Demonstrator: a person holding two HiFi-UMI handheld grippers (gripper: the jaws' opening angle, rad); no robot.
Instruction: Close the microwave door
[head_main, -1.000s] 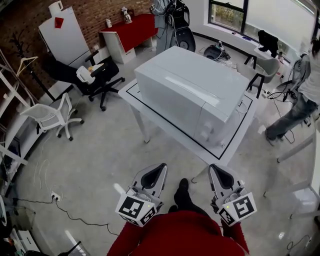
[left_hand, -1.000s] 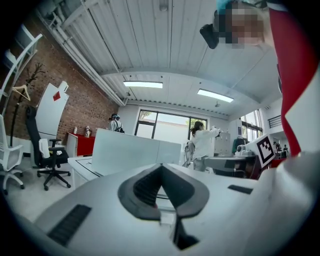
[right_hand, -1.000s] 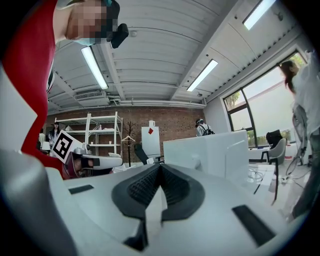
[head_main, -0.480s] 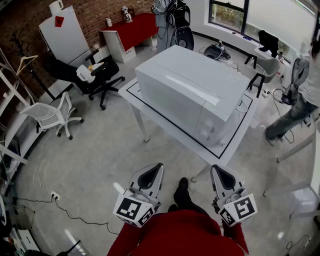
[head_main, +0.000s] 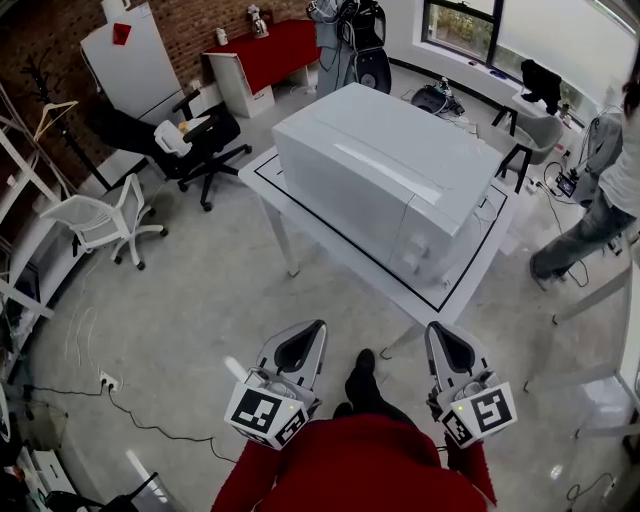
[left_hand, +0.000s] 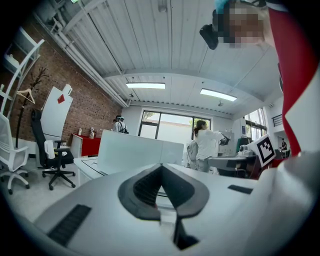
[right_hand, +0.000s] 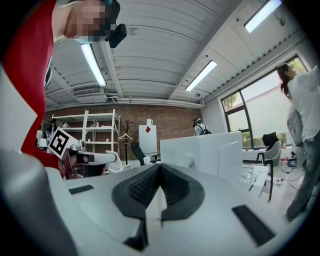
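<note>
A large white microwave (head_main: 380, 185) stands on a white table (head_main: 263, 180) in the middle of the room. Its door (head_main: 345, 215) lies flush with the front, beside a knob panel (head_main: 428, 245). My left gripper (head_main: 319, 326) and right gripper (head_main: 432, 327) are held close to my body, well short of the table, both pointing toward the microwave. In the left gripper view the left gripper (left_hand: 161, 167) is shut on nothing, with the microwave (left_hand: 135, 152) ahead. The right gripper (right_hand: 159, 167) is likewise shut and empty, with the microwave (right_hand: 205, 150) beyond it.
A black office chair (head_main: 195, 145) and a white chair (head_main: 105, 220) stand to the left of the table. A red table (head_main: 265, 55) is at the back wall. A person (head_main: 600, 200) stands at the right. A cable (head_main: 150, 430) runs over the floor at lower left.
Both grippers and the microwave keep their places. Only the head view has shifted slightly, and the person at the right has moved a little.
</note>
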